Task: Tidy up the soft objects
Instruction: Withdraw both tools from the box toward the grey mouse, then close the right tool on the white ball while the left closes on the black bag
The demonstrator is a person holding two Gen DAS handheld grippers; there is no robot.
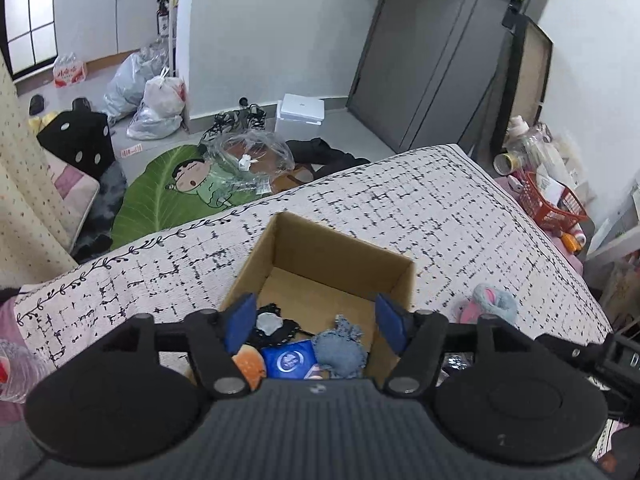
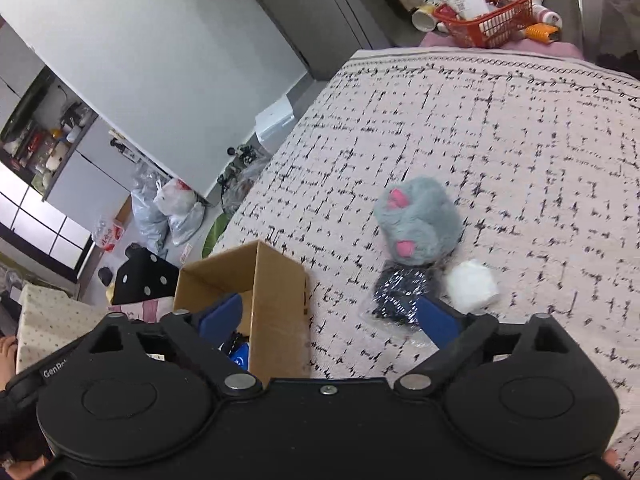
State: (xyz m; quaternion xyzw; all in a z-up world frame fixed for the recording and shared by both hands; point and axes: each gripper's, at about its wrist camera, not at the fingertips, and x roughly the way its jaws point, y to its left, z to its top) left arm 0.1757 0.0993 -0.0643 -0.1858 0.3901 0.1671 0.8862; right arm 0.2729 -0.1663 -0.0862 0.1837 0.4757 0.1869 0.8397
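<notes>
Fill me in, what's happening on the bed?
A person with a claw in each hand is sorting soft things into a cardboard box on the bed. The left claw is open above the box, which already holds a denim piece and a blue packet. The right claw is open and empty. A grey plush, a black packet and a white roll are outside the box.

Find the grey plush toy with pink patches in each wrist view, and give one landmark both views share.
Left wrist: the grey plush lies at lower right on the patterned cover, right of the cardboard box, partly hidden behind the gripper.
Right wrist: the grey plush sits right of centre on the cover, above a dark packet and a white wad.
Shared landmark: the cardboard box.
</notes>
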